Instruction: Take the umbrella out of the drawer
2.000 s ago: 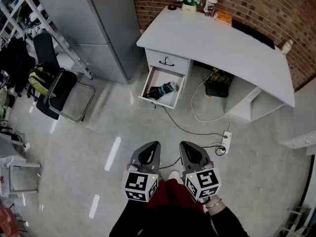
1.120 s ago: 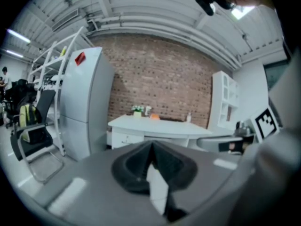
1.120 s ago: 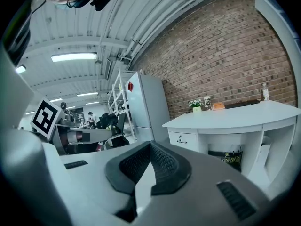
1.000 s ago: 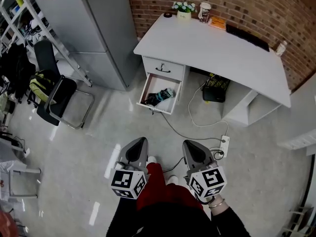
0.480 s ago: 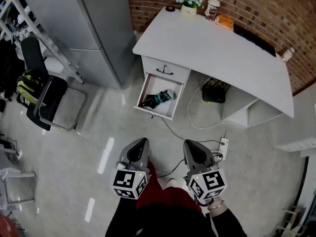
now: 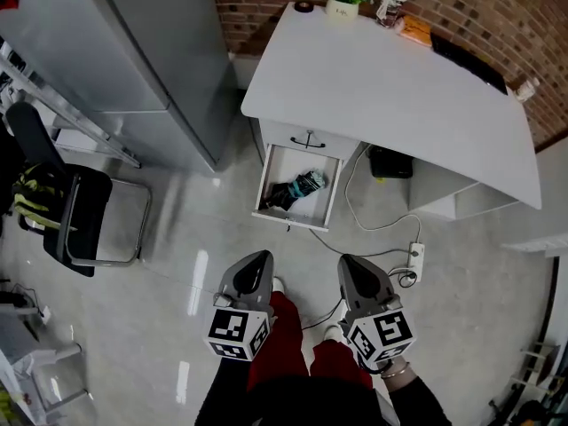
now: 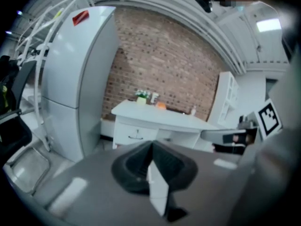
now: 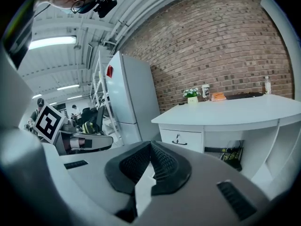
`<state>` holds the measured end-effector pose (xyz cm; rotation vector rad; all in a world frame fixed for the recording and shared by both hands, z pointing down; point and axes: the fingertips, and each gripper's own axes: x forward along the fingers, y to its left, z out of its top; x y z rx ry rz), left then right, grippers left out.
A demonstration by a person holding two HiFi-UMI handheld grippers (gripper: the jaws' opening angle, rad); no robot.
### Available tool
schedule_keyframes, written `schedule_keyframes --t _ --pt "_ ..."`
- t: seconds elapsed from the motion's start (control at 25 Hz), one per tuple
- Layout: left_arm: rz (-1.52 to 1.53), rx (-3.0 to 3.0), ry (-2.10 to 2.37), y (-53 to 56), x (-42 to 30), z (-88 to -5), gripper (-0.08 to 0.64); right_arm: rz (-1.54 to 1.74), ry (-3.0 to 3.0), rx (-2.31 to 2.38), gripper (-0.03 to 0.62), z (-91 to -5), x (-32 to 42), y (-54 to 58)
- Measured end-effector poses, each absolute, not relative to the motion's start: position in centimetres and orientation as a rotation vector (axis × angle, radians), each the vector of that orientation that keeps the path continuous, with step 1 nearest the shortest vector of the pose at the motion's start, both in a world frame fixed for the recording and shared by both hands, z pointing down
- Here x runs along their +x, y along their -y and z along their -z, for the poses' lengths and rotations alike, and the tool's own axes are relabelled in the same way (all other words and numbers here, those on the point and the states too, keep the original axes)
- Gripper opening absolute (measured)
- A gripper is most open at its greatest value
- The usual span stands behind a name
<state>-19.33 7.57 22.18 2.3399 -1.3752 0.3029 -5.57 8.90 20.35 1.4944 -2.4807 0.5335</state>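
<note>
A black and teal folded umbrella [image 6: 298, 187] lies in the open lower drawer [image 6: 330, 204] of a white desk [image 6: 382, 78]. Both grippers are held side by side over the floor, well short of the drawer. My left gripper [image 6: 259, 258] points toward it, jaws shut and empty. My right gripper [image 6: 353, 263] is beside it, also shut with nothing held. In the left gripper view the shut pads [image 7: 151, 147] hide the open drawer; only the desk [image 7: 160, 119] shows. The right gripper view shows shut jaws [image 8: 150, 146] and the closed upper drawer [image 8: 181, 139].
A tall grey cabinet [image 6: 133, 51] stands left of the desk, a black chair [image 6: 62, 211] further left. A cable runs from the drawer area to a power strip [image 6: 414, 257] on the floor. A black box [image 6: 390, 162] sits under the desk. A brick wall [image 6: 497, 11] is behind.
Both grippers and the person have moved forward toward the desk, so the open drawer lies closer in front of them. Both pairs of jaws stayed shut.
</note>
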Motion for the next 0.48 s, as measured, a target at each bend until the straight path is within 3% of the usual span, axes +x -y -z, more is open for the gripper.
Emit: schedule_keyframes --t 0.24,0.48 --pt "-0.412 2.378 1.225 -3.0 -20.0 -25.1 0.026 -0.624 2.384 1.568 -0.002 -22.6 -6.9 -6.4" --pt "-0.553 2.402 1.095 0.6 -19.5 -29.2 0.094 -0.697 2.291 1.666 -0.002 -25.6 -6.9 -4.7"
